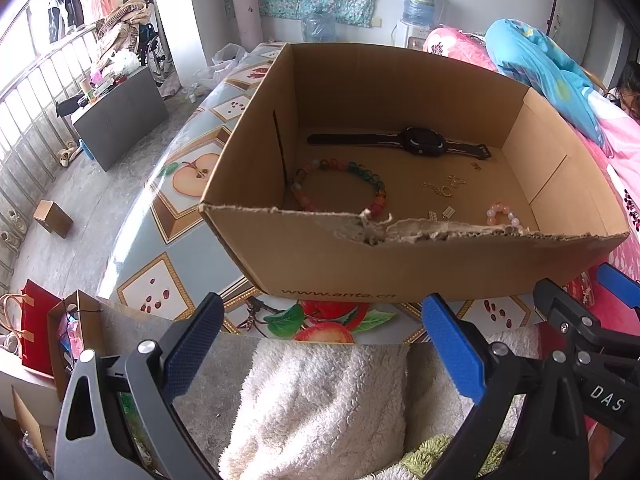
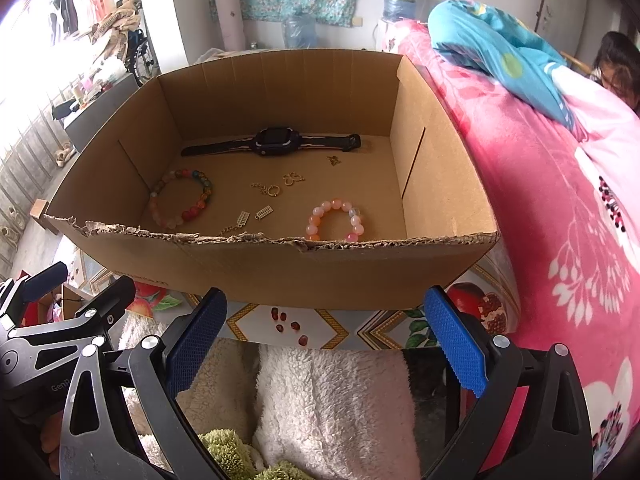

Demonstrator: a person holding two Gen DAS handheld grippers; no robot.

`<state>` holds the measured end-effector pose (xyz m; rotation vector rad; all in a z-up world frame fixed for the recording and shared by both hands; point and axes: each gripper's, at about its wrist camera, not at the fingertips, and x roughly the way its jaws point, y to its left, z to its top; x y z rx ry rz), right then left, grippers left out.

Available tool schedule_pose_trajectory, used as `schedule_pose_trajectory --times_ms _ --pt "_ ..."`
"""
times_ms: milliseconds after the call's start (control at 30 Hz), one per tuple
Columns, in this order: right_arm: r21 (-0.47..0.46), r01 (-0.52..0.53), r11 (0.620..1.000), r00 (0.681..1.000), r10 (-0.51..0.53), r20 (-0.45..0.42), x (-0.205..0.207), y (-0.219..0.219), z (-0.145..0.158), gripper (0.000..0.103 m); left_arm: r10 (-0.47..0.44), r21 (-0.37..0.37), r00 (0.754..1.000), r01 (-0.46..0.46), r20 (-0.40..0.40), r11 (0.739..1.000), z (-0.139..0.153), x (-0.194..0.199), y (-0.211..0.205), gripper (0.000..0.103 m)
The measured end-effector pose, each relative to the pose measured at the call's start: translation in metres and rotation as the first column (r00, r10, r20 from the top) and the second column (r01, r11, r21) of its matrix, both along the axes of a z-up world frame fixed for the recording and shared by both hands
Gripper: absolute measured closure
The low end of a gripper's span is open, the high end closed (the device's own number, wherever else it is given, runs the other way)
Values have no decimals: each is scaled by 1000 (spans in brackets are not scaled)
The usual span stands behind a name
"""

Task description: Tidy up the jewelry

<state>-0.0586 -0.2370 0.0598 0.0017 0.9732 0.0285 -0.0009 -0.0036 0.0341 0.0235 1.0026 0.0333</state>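
An open cardboard box (image 1: 400, 264) (image 2: 280, 268) with a torn front rim stands on a fruit-patterned table. Inside lie a black watch (image 1: 416, 142) (image 2: 272, 142), a multicoloured bead bracelet (image 1: 340, 188) (image 2: 180, 198), a pink bead bracelet (image 1: 502, 214) (image 2: 334, 220) and small gold pieces (image 1: 444, 188) (image 2: 272, 190). My left gripper (image 1: 320, 344) and right gripper (image 2: 326, 340) hang in front of the box, below its front wall, both open with nothing between the fingers.
A pink flowered blanket (image 2: 560, 220) with a blue quilt (image 2: 500, 48) lies right of the box. White fleece fabric (image 2: 332, 400) is under both grippers. A person's head (image 2: 620, 68) shows at the far right. Bags (image 1: 40, 328) and a grey cabinet (image 1: 120, 116) stand left.
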Motion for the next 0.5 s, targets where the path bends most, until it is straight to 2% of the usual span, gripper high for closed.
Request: schedule_pose_trajectory --times_ms 500 --pt "-4 4 1000 1000 -4 0 0 0 1 8 0 -1 1000 0 0 1000 0 0 0 6"
